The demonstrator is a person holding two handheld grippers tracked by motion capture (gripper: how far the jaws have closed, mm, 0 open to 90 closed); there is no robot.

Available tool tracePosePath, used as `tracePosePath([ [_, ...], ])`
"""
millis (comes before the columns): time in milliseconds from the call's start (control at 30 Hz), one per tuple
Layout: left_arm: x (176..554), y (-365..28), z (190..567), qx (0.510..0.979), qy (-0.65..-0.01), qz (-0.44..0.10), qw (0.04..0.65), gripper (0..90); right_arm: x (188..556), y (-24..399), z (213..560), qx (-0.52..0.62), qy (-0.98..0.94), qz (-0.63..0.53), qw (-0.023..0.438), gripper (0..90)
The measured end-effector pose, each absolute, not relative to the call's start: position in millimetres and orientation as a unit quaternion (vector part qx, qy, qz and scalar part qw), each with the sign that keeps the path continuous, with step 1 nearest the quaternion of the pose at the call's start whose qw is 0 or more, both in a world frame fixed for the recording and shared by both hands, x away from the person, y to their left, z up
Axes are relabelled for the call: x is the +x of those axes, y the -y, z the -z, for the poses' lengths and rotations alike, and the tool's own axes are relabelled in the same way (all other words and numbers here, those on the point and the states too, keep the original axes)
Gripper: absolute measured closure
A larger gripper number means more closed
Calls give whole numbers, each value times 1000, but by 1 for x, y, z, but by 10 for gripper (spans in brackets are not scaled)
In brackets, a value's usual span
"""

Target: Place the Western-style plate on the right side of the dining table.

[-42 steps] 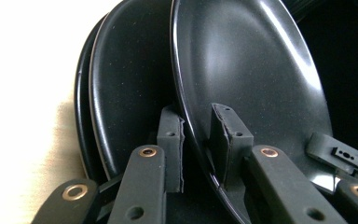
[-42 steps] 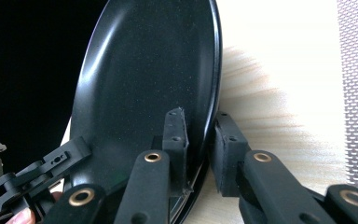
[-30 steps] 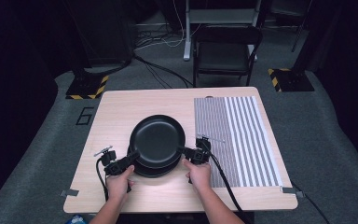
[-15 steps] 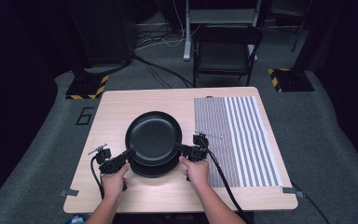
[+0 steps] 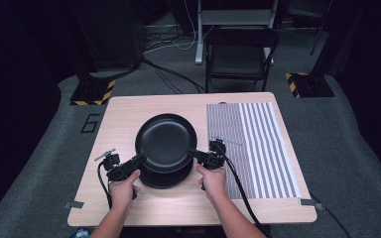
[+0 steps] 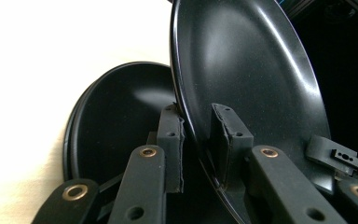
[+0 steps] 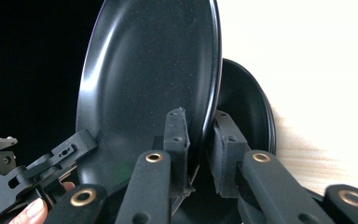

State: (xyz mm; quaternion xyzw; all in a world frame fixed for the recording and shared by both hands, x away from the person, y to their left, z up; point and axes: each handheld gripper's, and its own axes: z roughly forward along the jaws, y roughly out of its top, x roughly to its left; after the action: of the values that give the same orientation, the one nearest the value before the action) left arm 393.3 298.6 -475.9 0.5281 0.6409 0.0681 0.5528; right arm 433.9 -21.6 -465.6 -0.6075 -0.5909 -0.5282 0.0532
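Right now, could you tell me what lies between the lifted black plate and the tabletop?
In the high view, the stack of black plates lies under the lifted plate, on the table. The left gripper view shows a gap between the two.

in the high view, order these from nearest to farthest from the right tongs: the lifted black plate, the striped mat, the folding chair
1. Lifted black plate: its rim is clamped in the right tongs, on their left.
2. Striped mat: on the table, under and to the right of the tongs.
3. Folding chair: on the floor beyond the table's far edge.
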Motion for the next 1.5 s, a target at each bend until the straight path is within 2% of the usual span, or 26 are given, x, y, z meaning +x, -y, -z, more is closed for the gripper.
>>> tracePosePath([
  [1500,417,-220,452,582,-584,-38,565,742,413,104,446,-628,562,538,14,764],
])
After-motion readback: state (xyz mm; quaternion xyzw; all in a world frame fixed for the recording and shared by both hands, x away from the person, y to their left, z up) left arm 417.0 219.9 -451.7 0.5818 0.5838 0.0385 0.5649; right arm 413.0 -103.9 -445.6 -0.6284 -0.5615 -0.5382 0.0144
